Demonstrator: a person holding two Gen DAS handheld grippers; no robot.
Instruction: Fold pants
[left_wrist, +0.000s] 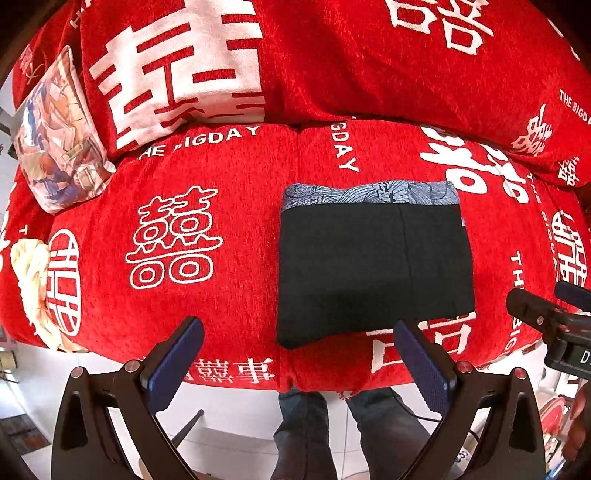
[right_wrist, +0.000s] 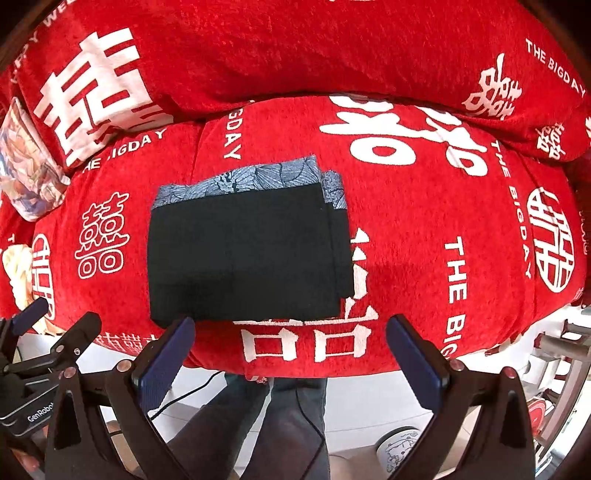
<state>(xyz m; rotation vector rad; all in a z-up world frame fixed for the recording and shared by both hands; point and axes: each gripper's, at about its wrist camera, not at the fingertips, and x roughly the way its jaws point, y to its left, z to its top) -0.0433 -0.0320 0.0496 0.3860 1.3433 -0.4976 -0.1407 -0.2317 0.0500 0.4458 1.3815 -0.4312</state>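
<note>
Pants (left_wrist: 373, 266) lie folded into a black rectangle right of centre in my left wrist view, their blue patterned waistband along the far edge, flat on the red sofa cover (left_wrist: 229, 229) printed with white characters. My left gripper (left_wrist: 297, 354) hangs released and empty at the lower edge, its 2 blue pads spread wide. A printed cushion (left_wrist: 59, 140) leans at the upper left.

From my right wrist, the pants (right_wrist: 243, 254) sit left of centre on the sofa cover (right_wrist: 424, 229). My right gripper (right_wrist: 290, 352) is spread open too, holding nothing, its left pad just in front of the fold's near corner.
</note>
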